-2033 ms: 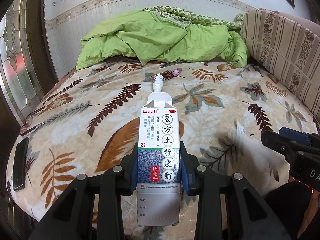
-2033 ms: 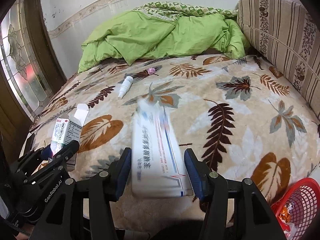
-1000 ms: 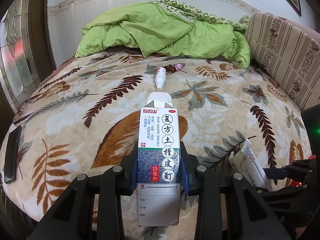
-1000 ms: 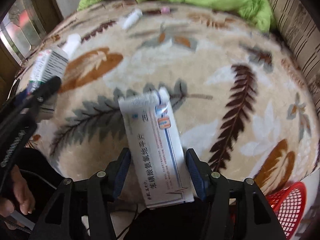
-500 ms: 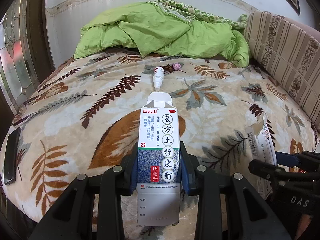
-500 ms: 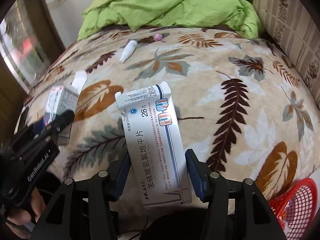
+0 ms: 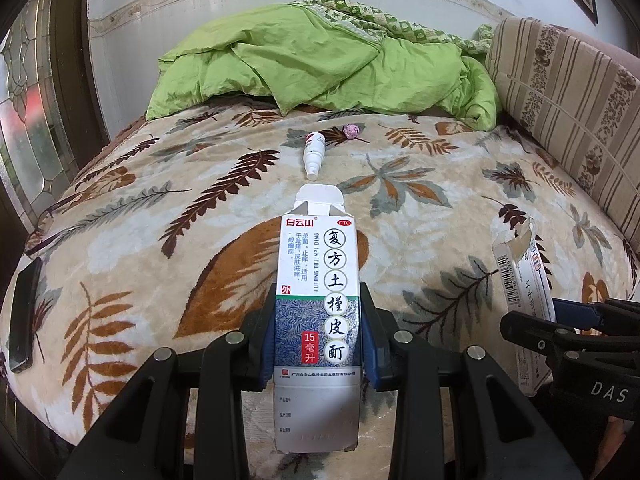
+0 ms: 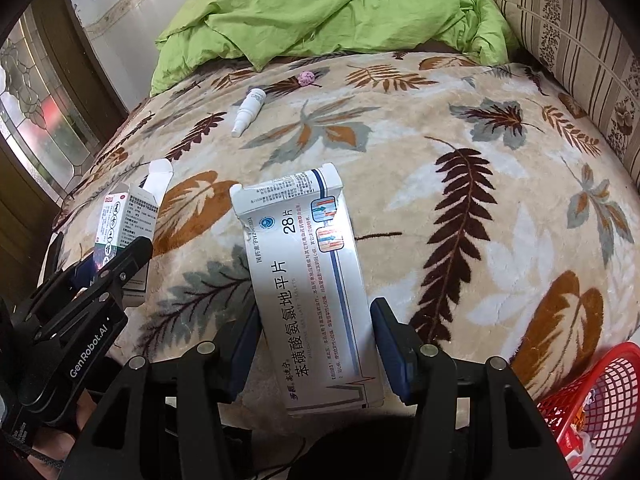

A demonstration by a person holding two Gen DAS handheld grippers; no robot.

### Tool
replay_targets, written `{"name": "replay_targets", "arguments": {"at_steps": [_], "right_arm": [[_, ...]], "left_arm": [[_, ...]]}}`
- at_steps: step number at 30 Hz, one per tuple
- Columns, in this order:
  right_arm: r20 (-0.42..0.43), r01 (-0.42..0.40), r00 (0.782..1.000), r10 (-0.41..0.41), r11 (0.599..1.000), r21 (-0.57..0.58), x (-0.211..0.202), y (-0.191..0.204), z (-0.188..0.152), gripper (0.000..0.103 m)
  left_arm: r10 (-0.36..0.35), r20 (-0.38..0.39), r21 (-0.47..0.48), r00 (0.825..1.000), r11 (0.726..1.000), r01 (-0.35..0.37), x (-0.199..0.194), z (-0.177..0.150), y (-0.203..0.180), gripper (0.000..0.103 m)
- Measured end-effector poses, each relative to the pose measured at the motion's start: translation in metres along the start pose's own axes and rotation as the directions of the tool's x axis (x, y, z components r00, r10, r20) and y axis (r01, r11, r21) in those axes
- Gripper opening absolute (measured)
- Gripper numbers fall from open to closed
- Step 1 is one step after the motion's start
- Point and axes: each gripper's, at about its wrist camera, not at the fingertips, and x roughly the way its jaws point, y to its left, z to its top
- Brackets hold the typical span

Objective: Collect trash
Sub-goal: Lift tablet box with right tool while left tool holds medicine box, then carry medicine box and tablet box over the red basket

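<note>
My left gripper (image 7: 319, 344) is shut on a tall white and blue medicine box (image 7: 318, 296) with its top flap open, held over the near edge of the bed. My right gripper (image 8: 312, 344) is shut on a wider white tablet box (image 8: 308, 280) with a torn end. Each gripper shows in the other's view: the left one with its box (image 8: 124, 220) at the left, the right one with its box (image 7: 520, 280) at the right. A small white spray bottle (image 7: 313, 152) and a pink crumpled scrap (image 7: 352, 130) lie further up the bed.
A red mesh basket (image 8: 592, 396) with some wrappers sits low at the right, beside the bed. The leaf-patterned blanket (image 7: 420, 184) covers the bed, a green duvet (image 7: 320, 64) is heaped at the far end and a striped cushion (image 7: 568, 92) stands on the right. A dark phone (image 7: 24, 312) lies at the bed's left edge.
The right gripper swung down over the bed's edge and came back up, the tablet box staying in it. The left gripper kept its box almost still.
</note>
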Motion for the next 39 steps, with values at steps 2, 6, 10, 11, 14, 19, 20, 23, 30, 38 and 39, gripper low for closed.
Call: {"name": "replay_targets", "arguments": {"at_steps": [2,6,10,11,14,19,20,23,30,38,39], "right_arm": [[0.002,0.001,1.0,-0.001,1.0,0.0,0.0,0.0,0.0,0.059],[0.005,0.0,1.0,0.0,1.0,0.007,0.0,-0.001,0.0,0.059],[0.011,0.001,1.0,-0.001,1.0,0.015,-0.002,-0.003,0.0,0.059],[0.013,0.003,1.0,-0.003,1.0,0.019,-0.003,-0.003,0.0,0.059],[0.023,0.004,1.0,-0.004,0.999,0.034,-0.005,-0.005,0.0,0.059],[0.045,-0.003,0.999,0.0,0.998,0.061,-0.013,-0.009,-0.001,0.059],[0.05,-0.006,0.999,0.003,0.998,0.066,-0.016,-0.01,-0.001,0.059],[0.059,-0.027,0.998,0.022,0.996,0.089,-0.024,-0.014,-0.003,0.059],[0.114,-0.062,0.992,0.048,0.99,0.123,-0.057,-0.023,-0.005,0.059],[0.177,-0.089,0.983,0.056,0.979,0.184,-0.105,-0.052,-0.015,0.059],[0.181,-0.092,0.982,0.055,0.975,0.204,-0.111,-0.061,-0.018,0.059]], "left_arm": [[0.0,-0.001,0.0,1.0,1.0,0.0,0.0,0.0,-0.001,0.033],[0.0,0.0,-0.001,1.0,1.0,0.0,0.0,0.0,-0.001,0.033],[0.0,0.0,0.0,1.0,1.0,0.0,0.0,0.0,-0.001,0.033],[-0.001,-0.001,0.001,1.0,1.0,0.001,0.0,-0.001,-0.002,0.033],[-0.004,-0.003,0.006,1.0,1.0,0.004,0.0,-0.001,-0.006,0.033],[-0.013,-0.002,0.021,1.0,1.0,0.013,-0.003,-0.002,-0.015,0.033],[-0.014,0.001,0.023,1.0,1.0,0.014,-0.005,-0.004,-0.015,0.033],[-0.017,0.008,0.032,1.0,0.999,0.017,-0.013,-0.006,-0.016,0.033],[-0.036,0.023,0.056,0.999,0.998,0.035,-0.03,-0.005,-0.026,0.033],[-0.158,0.037,0.13,0.987,0.98,0.152,-0.061,0.001,-0.064,0.033],[-0.187,0.033,0.15,0.982,0.972,0.18,-0.065,0.002,-0.074,0.033]]}}
